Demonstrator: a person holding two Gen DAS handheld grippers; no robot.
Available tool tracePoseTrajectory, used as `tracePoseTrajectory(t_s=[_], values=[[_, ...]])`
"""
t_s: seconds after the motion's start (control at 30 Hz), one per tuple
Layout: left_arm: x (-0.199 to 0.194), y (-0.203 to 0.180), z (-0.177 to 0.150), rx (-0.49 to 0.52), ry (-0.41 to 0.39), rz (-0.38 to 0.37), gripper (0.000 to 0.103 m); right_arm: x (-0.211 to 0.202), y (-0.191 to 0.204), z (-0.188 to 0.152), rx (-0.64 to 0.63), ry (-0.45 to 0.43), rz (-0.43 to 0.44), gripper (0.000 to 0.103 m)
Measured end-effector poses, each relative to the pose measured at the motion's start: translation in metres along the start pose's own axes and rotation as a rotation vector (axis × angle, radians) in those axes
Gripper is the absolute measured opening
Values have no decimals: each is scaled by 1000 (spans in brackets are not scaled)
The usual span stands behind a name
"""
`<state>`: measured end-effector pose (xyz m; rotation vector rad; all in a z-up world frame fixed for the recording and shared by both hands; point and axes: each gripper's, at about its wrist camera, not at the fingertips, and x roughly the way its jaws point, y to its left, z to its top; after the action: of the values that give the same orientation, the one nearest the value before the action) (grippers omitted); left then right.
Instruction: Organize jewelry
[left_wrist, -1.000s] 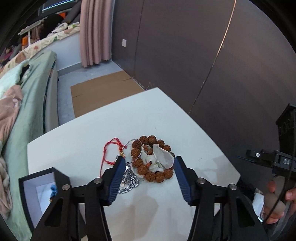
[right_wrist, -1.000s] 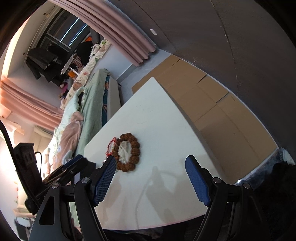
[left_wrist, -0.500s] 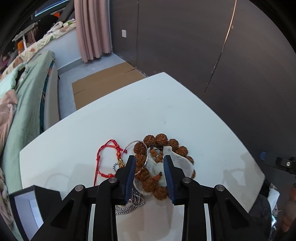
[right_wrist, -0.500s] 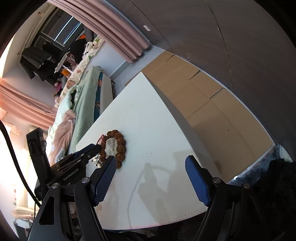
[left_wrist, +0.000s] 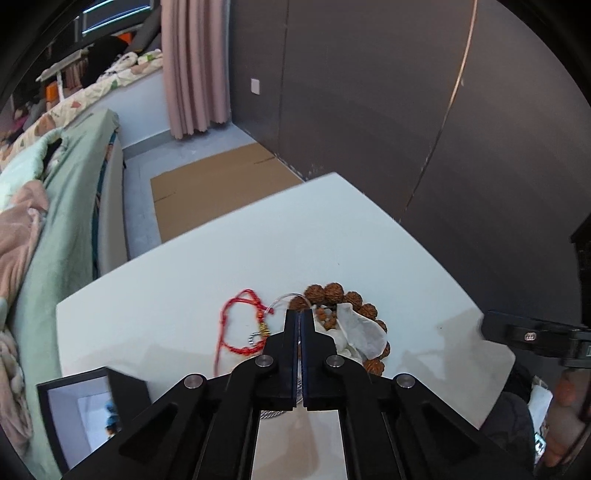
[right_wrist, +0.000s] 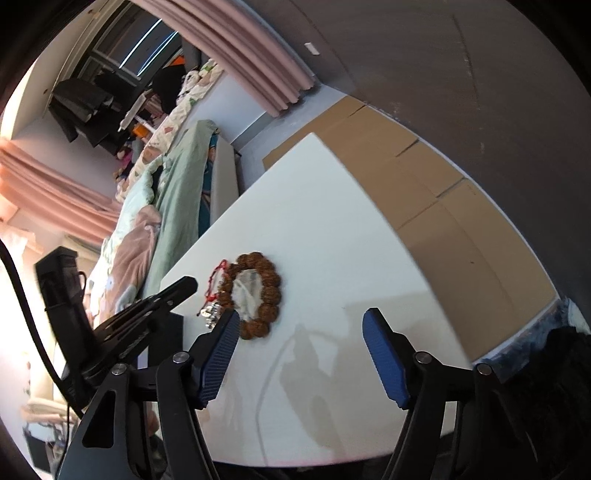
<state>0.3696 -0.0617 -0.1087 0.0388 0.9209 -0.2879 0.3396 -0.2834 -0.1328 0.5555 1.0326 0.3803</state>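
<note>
The jewelry is all together in one small heap near the middle of the white table (left_wrist: 229, 258), so the sorting is, as I judge it, only at its beginning. The heap has a bracelet of big brown beads (right_wrist: 264, 291), a red cord (left_wrist: 236, 325), a thin clear bangle (left_wrist: 280, 297), a silver chain (left_wrist: 271, 413) and a white translucent pouch (left_wrist: 360, 334) that lies inside the ring of beads. At the near left corner stands an open black box (left_wrist: 79, 410) with a white lining. Something small and blue shows inside it, but I cannot tell what it is. The box seems to be the place for the pieces.

The left tongs (left_wrist: 299, 317) have just been closing and are now clenched tight, with their tips down in the heap between the red cord and the beads. Whether a thin piece is caught between the pads I cannot tell, because the tongs hide that spot. The right tongs (right_wrist: 299, 343) have just been closing a little, but they stand released over bare table beside the beads, with nothing between them.

The table is smooth, slightly glossy, and bare apart from these things. Behind it is a dark panelled wall (left_wrist: 369, 110), flat cardboard (left_wrist: 218, 184) on the floor, pink curtains (left_wrist: 194, 66), and to the left a bed (left_wrist: 55, 206) with green and pink covers.
</note>
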Motion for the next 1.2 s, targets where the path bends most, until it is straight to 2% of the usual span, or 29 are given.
tracePoseTrajectory(t_s=[0.17, 0.43, 0.5, 0.53, 0.57, 0.6, 0.63, 0.73, 0.83, 0.97, 1.03, 1.07, 1.1, 1.13, 1.2], values=[[-18, 9, 3, -25, -30, -13, 0, 19, 21, 6, -59, 27, 1, 66], [8, 10, 5, -84, 77, -43, 1, 12, 21, 5, -67, 22, -6, 66], [13, 5, 3, -72, 90, -43, 12, 9, 12, 3, -55, 25, -18, 66], [18, 2, 3, -65, 101, -41, 34, 8, 8, 2, -47, 26, -25, 66], [20, 0, 2, -62, 103, -37, 61, 7, 4, 1, -38, 27, -30, 66], [23, -3, 2, -56, 100, -29, 69, 6, -1, 1, -29, 28, -34, 66], [25, -5, 2, -50, 97, -20, 71, 5, -4, 1, -21, 27, -36, 66], [32, -9, 1, -34, 99, 8, 71, 2, -11, 2, -11, 23, -42, 66], [37, -12, 0, 9, 84, 73, 67, 0, -15, 2, -9, 21, -45, 66], [45, -17, -1, 68, 90, 103, 45, 1, -16, 3, -8, 23, -44, 66], [50, -18, -1, 84, 98, 108, 44, 1, -16, 4, -8, 27, -43, 66], [53, -18, -1, 90, 100, 112, 40, 2, -15, 4, -8, 29, -42, 66], [54, -18, -2, 93, 101, 113, 34, 2, -14, 5, -11, 31, -41, 66], [55, -17, -3, 94, 104, 107, 20, 3, -13, 5, -13, 32, -41, 66], [54, -16, -2, 92, 96, 93, 10, 5, -8, 7, -25, 34, -40, 66]])
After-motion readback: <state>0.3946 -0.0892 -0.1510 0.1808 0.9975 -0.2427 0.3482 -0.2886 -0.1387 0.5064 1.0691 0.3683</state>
